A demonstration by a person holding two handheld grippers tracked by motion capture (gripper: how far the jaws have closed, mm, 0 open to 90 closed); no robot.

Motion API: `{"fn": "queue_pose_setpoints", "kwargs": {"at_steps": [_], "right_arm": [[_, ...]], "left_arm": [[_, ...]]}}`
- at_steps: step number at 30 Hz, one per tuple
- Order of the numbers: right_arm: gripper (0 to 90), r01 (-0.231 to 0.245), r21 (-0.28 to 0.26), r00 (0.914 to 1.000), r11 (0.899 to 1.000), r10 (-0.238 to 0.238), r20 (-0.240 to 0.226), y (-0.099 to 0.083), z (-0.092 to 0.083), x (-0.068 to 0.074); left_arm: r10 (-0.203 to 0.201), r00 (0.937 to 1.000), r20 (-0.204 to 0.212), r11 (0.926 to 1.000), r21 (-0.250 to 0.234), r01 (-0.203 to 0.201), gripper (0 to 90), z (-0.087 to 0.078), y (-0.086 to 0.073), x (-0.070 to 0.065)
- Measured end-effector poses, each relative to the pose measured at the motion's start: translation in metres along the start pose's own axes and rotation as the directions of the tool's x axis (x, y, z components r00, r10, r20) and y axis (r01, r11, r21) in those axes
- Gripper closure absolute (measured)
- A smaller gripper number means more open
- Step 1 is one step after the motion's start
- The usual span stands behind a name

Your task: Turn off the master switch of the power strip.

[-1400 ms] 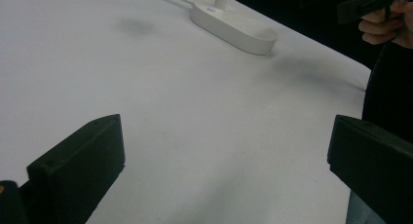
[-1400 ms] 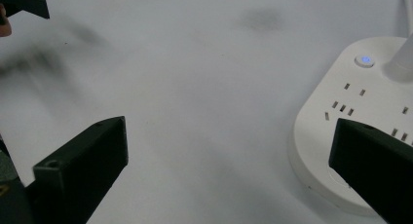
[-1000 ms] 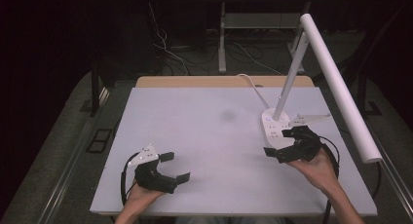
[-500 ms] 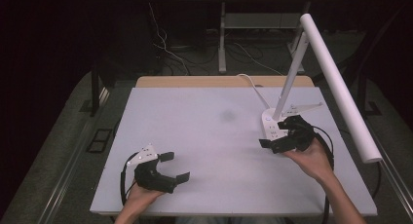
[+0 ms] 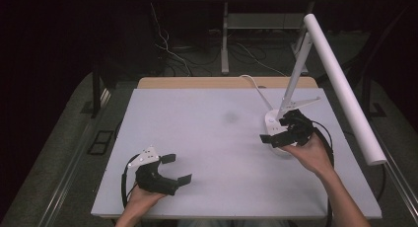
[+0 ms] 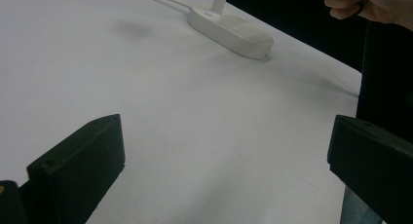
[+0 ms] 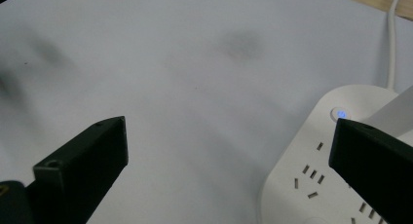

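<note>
High view, my right gripper [image 5: 276,132] spread wide over the lamp base [image 5: 272,119], hiding most of it, socket slots [image 7: 311,177] cut off below, left gripper [image 5: 176,169] agape, empty, near table edge [image 5: 106,207].

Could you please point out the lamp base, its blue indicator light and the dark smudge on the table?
lamp base [image 6: 234,30], left gripper view, top.
blue indicator light [image 7: 341,113], right gripper view, centre.
dark smudge [image 5: 229,117], high view, middle.

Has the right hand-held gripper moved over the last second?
Yes. The right hand-held gripper has shifted forward and to the left, closing in over the white lamp base, which has not moved on the table.
</note>
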State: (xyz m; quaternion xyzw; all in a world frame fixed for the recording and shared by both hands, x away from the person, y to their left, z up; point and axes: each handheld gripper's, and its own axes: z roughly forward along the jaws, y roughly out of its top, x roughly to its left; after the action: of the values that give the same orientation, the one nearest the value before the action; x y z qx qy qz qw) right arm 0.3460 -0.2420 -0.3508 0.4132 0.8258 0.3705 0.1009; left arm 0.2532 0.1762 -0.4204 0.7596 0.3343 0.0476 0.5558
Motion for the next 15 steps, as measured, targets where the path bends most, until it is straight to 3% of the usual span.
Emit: {"fn": "queue_pose_setpoints", "kwargs": {"at_steps": [15], "right_arm": [[0.0,-0.024,0.028,0.9991,0.999,0.023,0.035,0.014,0.019,-0.012]], "left_arm": [[0.001,1.0000,0.000,1.0000,0.006,-0.001,0.0,0.000,0.000,0.001]]}}
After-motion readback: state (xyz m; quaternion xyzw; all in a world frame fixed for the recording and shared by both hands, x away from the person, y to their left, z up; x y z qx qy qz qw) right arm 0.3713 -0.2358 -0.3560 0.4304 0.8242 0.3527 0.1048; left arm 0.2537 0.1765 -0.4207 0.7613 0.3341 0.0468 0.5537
